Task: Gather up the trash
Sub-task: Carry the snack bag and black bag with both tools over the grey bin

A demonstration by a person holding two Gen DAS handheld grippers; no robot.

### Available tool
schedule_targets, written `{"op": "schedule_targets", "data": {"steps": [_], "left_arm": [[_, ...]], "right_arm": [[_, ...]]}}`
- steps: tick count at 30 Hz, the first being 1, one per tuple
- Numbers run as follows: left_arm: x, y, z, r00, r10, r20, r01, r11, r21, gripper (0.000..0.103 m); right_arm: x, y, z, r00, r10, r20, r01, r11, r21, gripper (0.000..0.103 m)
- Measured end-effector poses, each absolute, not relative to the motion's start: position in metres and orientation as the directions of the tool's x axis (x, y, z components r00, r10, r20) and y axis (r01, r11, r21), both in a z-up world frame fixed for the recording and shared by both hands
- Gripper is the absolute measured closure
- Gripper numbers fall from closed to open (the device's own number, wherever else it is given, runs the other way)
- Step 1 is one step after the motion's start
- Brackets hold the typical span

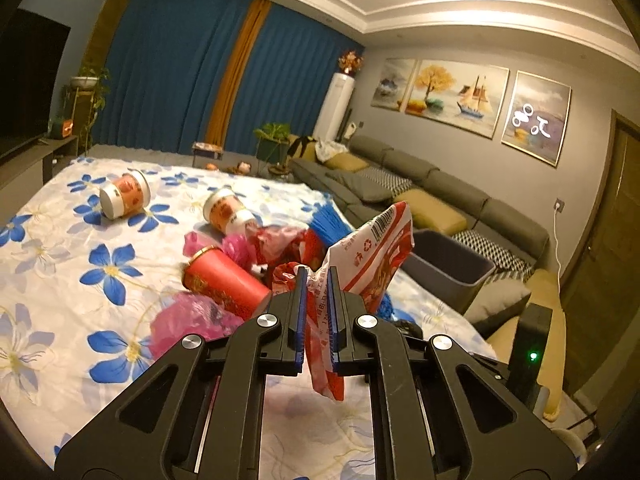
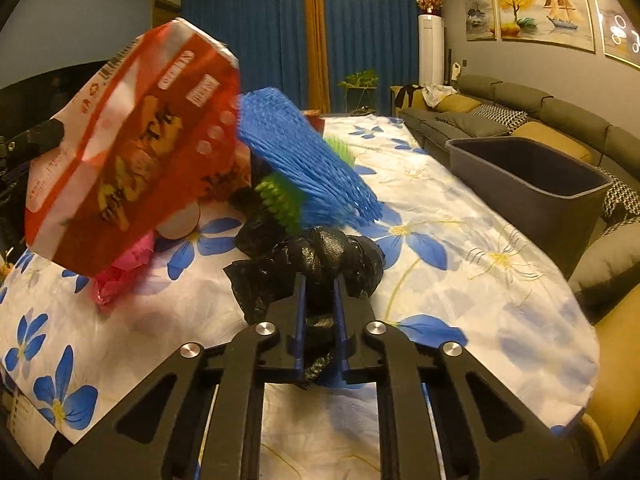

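Observation:
My left gripper (image 1: 317,276) is shut on a red and white snack wrapper (image 1: 372,252), held up above the flowered tablecloth (image 1: 60,272); the wrapper also shows in the right wrist view (image 2: 132,156). My right gripper (image 2: 319,280) is shut on a crumpled black plastic bag (image 2: 320,252), just above the cloth. A grey trash bin (image 2: 532,184) stands at the table's right edge; it also shows in the left wrist view (image 1: 452,272). More trash lies on the table: a red cup (image 1: 224,284), two paper cups (image 1: 126,196) (image 1: 228,210), pink plastic bags (image 1: 188,320), blue foam netting (image 2: 308,164) and green netting (image 2: 280,196).
A grey sofa (image 2: 540,116) with cushions runs along the right wall behind the bin. Blue curtains (image 2: 248,36), a white standing air conditioner (image 2: 431,50) and potted plants (image 2: 360,84) are at the far end. A dark TV (image 1: 28,88) stands at the left.

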State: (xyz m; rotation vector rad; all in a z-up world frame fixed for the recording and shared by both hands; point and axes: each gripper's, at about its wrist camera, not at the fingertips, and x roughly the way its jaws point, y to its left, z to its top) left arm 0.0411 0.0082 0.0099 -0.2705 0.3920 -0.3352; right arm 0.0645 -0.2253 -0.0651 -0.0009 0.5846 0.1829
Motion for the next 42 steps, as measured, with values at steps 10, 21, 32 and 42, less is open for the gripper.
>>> {"op": "schedule_targets", "data": {"steps": [10, 21, 32, 42], "left_arm": [[0.030, 0.019, 0.033, 0.904, -0.341, -0.259, 0.253, 0.913, -0.321, 0.095], [0.038, 0.009, 0.048, 0.904, -0.358, -0.234, 0.275, 0.906, -0.323, 0.095], [0.070, -0.034, 0.057, 0.887, -0.407, -0.217, 0.335, 0.892, -0.303, 0.095], [0.128, -0.115, 0.081, 0.846, -0.500, -0.184, 0.436, 0.848, -0.301, 0.095]], "right_arm": [[0.036, -0.246, -0.031, 0.868, 0.164, -0.468, -0.158, 0.986, 0.052, 0.091], [0.025, -0.269, -0.002, 0.912, 0.135, -0.388, -0.120, 0.991, 0.062, 0.091], [0.035, -0.299, 0.014, 0.946, 0.051, -0.320, -0.035, 0.998, 0.054, 0.091], [0.068, -0.366, 0.047, 0.965, -0.152, -0.212, 0.166, 0.985, 0.049, 0.091]]}}
